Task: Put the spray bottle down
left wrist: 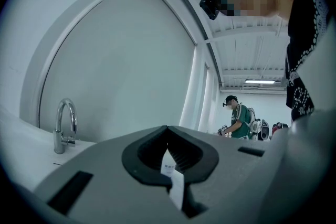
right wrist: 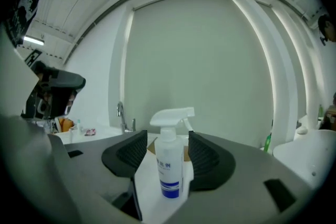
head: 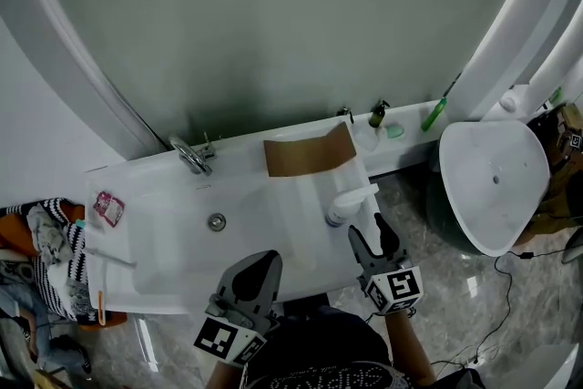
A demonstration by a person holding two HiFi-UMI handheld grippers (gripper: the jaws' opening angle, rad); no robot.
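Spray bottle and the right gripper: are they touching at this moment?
Apart. The right gripper view shows the spray bottle standing on the white counter between the right gripper's open jaws, with a gap on each side.

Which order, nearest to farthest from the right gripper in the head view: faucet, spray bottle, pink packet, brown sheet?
1. spray bottle, standing directly ahead of the right gripper.
2. brown sheet, farther back, beyond the bottle.
3. faucet, back and well to the left.
4. pink packet, at the far left.
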